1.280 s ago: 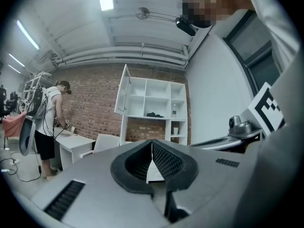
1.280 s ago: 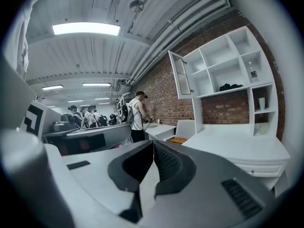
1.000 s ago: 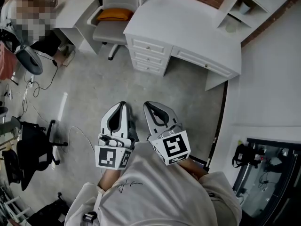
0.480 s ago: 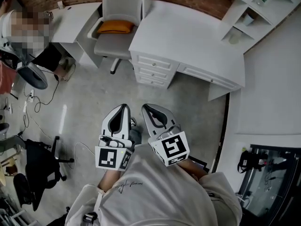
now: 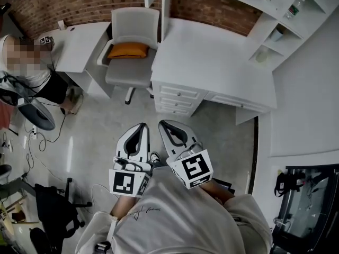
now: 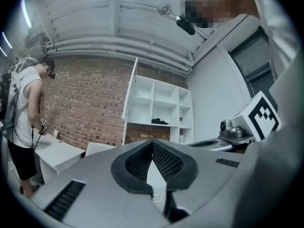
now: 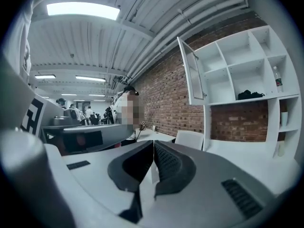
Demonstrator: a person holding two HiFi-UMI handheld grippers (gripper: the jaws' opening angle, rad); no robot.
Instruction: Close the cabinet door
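1. Your left gripper (image 5: 141,126) has its jaws pressed together on nothing.
2. Your right gripper (image 5: 163,124) is likewise closed and empty.
3. The cabinet door (image 7: 192,72) stands swung out, long axis upright, well ahead above the desk (image 5: 212,52); your right gripper looks slightly nearer.

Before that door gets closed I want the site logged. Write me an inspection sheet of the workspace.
Surface: white desk carrying a shelf unit.
Job's things: cabinet door swung open at the unit's left end; neither gripper touches it.
Clutter: dark item and bottle on shelves; chair with orange cushion.
Grippers: left gripper and right gripper shut, nothing between the jaws, over the floor.
Cables: loose cables on the floor, left.
Surroundings: brick wall; person standing by a side desk.
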